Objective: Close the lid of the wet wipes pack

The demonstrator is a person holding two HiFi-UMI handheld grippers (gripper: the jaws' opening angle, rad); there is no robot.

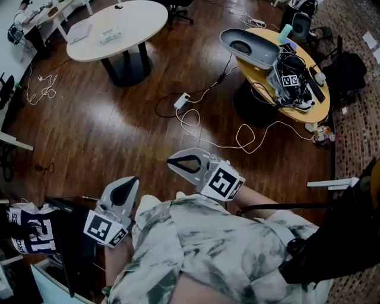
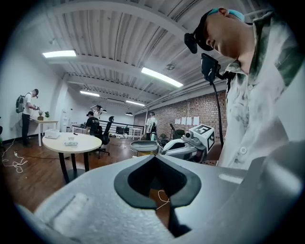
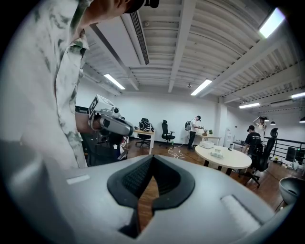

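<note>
A small white pack-like object point(image 1: 110, 35) lies on the round white table point(image 1: 142, 18) far ahead; I cannot tell whether it is the wet wipes pack, or how its lid stands. The same object point(image 2: 70, 141) shows in the left gripper view and on the table point(image 3: 217, 152) in the right gripper view. My left gripper point(image 1: 127, 183) is held close to my body, jaws shut and empty. My right gripper point(image 1: 172, 161) sits beside it, also shut on nothing. Both hang over the wooden floor, far from the table.
A round yellow table point(image 1: 317, 104) at the right carries a grey device point(image 1: 249, 46), a marker cube and cables. White cables and a power strip point(image 1: 181, 101) lie on the floor between the tables. Several people stand or sit at desks far off.
</note>
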